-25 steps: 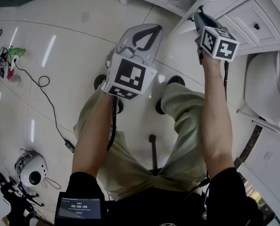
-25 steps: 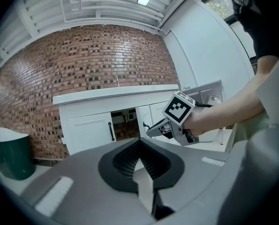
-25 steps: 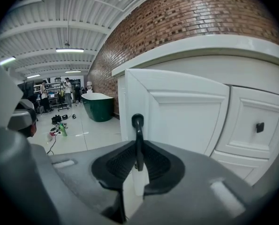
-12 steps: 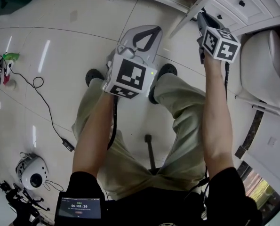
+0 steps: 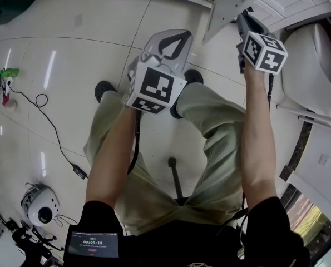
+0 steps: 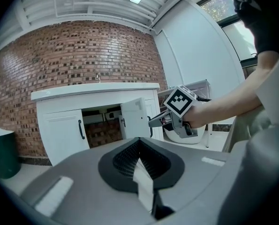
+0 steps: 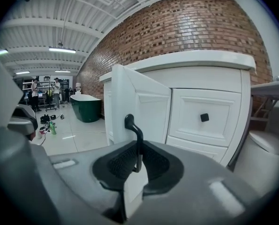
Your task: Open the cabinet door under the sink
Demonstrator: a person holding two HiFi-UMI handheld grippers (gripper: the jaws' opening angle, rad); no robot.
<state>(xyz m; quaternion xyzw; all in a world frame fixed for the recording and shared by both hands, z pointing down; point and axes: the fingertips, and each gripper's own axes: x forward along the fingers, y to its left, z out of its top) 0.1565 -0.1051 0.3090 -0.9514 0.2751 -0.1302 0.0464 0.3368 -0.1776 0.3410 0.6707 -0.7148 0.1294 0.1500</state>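
Note:
The white cabinet door [image 7: 141,104] under the sink counter [image 6: 94,89] stands swung out, and the dark cabinet opening [image 6: 101,123] shows behind it. My right gripper [image 7: 134,170] holds the door's black handle [image 7: 135,132]; the jaws are closing with the handle between them. From above, the right gripper [image 5: 242,18] sits at the door's [image 5: 226,4] free edge. My left gripper [image 5: 177,35] hangs over the floor to the left of the door, shut, with nothing in it. The left gripper view shows its jaws [image 6: 141,172] together and the right gripper [image 6: 153,122] at the door [image 6: 132,118].
A second cabinet door [image 6: 64,132] at the left stays closed. A drawer front with a black knob [image 7: 204,117] is right of the open door. A white toilet [image 5: 312,65] stands at the right. A green bathtub [image 7: 86,108], cables and gear [image 5: 40,204] lie on the tiled floor.
The door has swung further out with the right gripper on its handle. Both grippers and the person's feet have drawn back from the cabinet.

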